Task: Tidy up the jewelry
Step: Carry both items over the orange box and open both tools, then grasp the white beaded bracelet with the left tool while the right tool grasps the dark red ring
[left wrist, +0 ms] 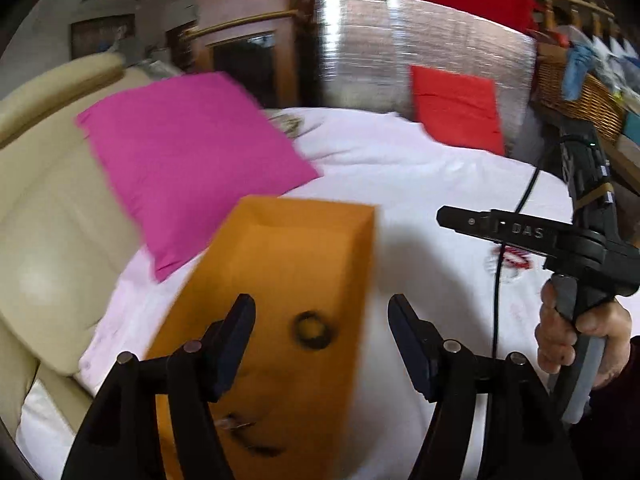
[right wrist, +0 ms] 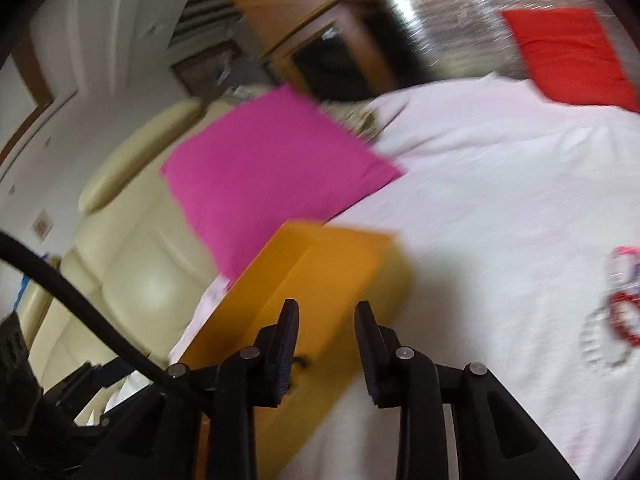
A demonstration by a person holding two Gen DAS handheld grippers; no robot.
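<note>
Black fingers of the left tool stand wide apart, nothing pressed between them. Dead ahead of them, just past the tips, lies a dark ring on an orange envelope. A second dark piece, blurred, maybe a chain, sits nearer and lower, between the tool's arms.

Envelope's long axis runs away from the left tool, slanting a bit to its right, flat on the white cloth over the bed. Pink pillow beyond and to the left, red pillow far ahead to the right.

Right tool has a narrower gap between its fingers and grips nothing; only the envelope's near end shows between and below its tips. Ring not clearly seen from that side.

A hand holds the right tool's grip, off to the right of the left tool, well apart from the ring.

Judgement: left tool is nearer and already lined up on the ring; a short drop forward would straddle it. Thin ring on paper may slide.
</note>
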